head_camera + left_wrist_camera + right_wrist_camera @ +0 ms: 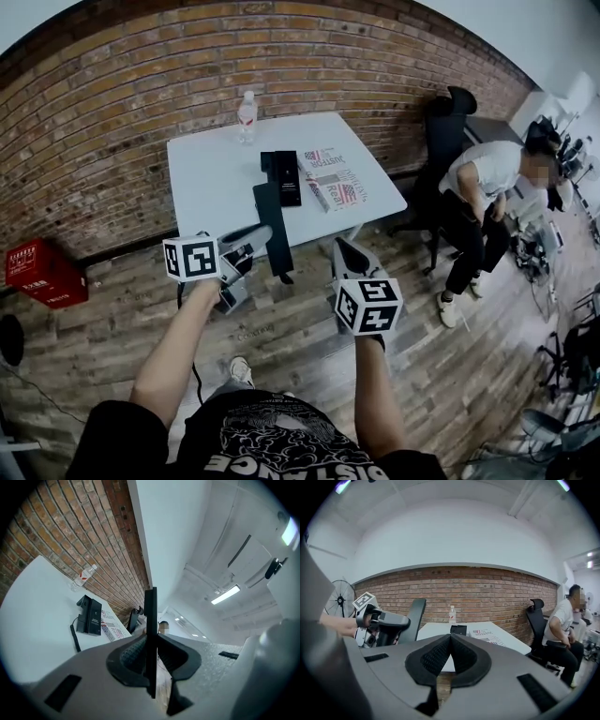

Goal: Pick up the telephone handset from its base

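The black telephone handset [277,251] was off its base [283,176], held out in the air in front of the near edge of the white worktop [211,173], hanging roughly upright. The left gripper [255,236] had it: in the left gripper view its jaws were set narrow on the handset [150,616], which showed edge-on as a thin dark slab pressed between the ribbed pads [133,654]. A coiled cord [74,637] ran across the worktop from the base [89,616]. The right gripper [343,251] hung beside the handset without touching it, and the right gripper view showed its jaws brought together with nothing between them. Beside the base lay a folded newspaper [333,183], and a clear water bottle [247,117] stood at the far edge near the brick wall [141,84]. A person [480,202] in a white shirt sat to the right by a black office chair [448,122]. A red crate [42,272] sat on the wooden floor [291,337] at the left.
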### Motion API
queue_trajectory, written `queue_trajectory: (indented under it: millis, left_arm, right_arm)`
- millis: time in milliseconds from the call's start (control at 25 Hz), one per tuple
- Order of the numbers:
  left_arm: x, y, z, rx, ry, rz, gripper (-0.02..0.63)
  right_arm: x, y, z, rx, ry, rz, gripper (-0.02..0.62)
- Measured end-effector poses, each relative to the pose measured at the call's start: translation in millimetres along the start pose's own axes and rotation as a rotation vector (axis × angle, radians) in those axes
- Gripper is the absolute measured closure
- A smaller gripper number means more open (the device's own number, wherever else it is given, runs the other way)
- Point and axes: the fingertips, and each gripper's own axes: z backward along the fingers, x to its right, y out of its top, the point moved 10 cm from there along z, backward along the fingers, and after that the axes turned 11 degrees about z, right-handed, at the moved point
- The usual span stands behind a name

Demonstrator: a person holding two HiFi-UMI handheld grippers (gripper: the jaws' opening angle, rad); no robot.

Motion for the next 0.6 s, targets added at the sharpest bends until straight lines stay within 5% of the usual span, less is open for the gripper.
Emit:
queue_trajectory:
  millis: [600]
  left_arm:
    - [41.8, -49.0, 13.5, 0.073, 0.060, -0.033, 0.532]
  right_arm:
    - [16.1, -21.4, 52.2, 0.026, 0.035, 0.000, 0.595]
